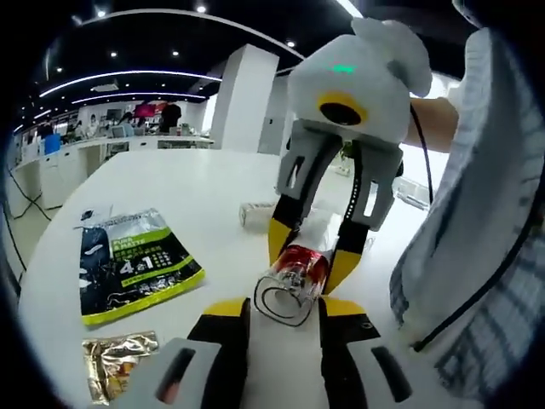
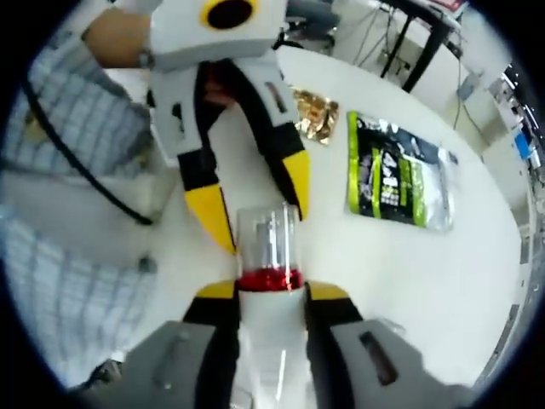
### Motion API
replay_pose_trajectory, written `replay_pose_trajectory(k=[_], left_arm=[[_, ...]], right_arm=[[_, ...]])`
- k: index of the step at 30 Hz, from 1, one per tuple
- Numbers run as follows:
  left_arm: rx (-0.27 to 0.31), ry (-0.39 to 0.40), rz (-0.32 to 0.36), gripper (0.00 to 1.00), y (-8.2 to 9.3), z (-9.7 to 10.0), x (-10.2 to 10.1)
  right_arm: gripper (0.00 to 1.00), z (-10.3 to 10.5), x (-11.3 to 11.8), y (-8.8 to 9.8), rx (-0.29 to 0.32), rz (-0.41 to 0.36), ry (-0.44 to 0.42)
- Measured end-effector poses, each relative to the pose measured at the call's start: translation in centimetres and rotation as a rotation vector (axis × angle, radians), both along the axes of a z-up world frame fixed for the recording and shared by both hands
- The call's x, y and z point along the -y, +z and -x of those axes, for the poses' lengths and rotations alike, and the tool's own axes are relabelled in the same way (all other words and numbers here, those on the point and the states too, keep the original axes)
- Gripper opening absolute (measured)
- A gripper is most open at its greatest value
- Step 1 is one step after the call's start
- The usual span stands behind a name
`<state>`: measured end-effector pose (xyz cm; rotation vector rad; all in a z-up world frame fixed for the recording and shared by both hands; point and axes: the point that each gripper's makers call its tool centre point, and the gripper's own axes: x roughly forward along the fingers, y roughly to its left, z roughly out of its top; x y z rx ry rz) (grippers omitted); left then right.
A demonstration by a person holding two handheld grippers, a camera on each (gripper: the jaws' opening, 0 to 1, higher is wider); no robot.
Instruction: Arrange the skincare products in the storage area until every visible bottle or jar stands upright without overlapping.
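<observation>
A white bottle [image 2: 271,319] with a red band and a clear cap is held off the white table [image 1: 196,183], lying roughly level. My right gripper [image 2: 272,294] is shut on its white body just behind the red band. In the left gripper view the right gripper [image 1: 311,260] reaches in from the upper right, and the bottle [image 1: 294,277] points its clear cap at the camera. My left gripper [image 1: 283,311] is open, its yellow tips on either side of the cap end. From the other side, the left gripper [image 2: 254,204] comes down from the top with its fingers spread around the cap.
A green and black sachet [image 1: 136,264] [image 2: 396,175] lies flat on the table. A gold foil packet [image 1: 119,362] [image 2: 315,111] lies beside it. A small white box [image 1: 255,211] sits behind the bottle. A person's striped sleeve [image 1: 477,256] is at the right.
</observation>
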<state>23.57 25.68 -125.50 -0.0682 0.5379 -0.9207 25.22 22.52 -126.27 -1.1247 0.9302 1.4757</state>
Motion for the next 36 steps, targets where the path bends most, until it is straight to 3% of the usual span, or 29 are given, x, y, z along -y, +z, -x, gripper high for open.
replay_pose_trajectory(k=[6, 10, 11, 12, 13, 17, 21, 24, 27, 36], left_arm=[[-0.04, 0.062, 0.116, 0.32, 1.2, -0.1, -0.5], [-0.039, 0.083, 0.225, 0.28, 3.4, -0.8, -0.2], [-0.06, 0.093, 0.214, 0.28, 3.2, -0.7, -0.5], [-0.042, 0.085, 0.214, 0.27, 3.4, -0.9, -0.5], [-0.035, 0.089, 0.233, 0.27, 4.1, -1.3, -0.7], [-0.055, 0.087, 0.316, 0.17, 5.7, -1.6, -0.7], [-0.028, 0.097, 0.339, 0.17, 7.6, -2.1, -1.0], [-0.019, 0.102, 0.345, 0.18, 7.9, -2.2, -1.3], [0.031, 0.113, 0.359, 0.18, 9.8, -2.5, -1.2], [0.084, 0.096, 0.369, 0.18, 12.2, -2.4, 0.0]], right_arm=[[0.27, -0.6, -1.2, 2.0, -0.022, -0.136, -0.083], [0.27, -0.4, -1.8, 3.2, -0.039, -0.229, -0.132], [0.27, -0.4, -1.8, 3.4, -0.037, -0.239, -0.139], [0.27, -0.5, -1.8, 3.8, -0.024, -0.261, -0.148], [0.27, -0.9, -2.1, 4.2, -0.005, -0.308, -0.168], [0.27, -1.6, -2.2, 5.5, 0.011, -0.374, -0.23], [0.27, -1.7, -2.7, 6.9, 0.014, -0.463, -0.273], [0.27, -1.9, -2.9, 7.5, 0.015, -0.505, -0.298], [0.27, -2.1, -3.2, 8.8, 0.001, -0.603, -0.35], [0.27, -1.8, -2.6, 10.2, 0.01, -0.702, -0.409]])
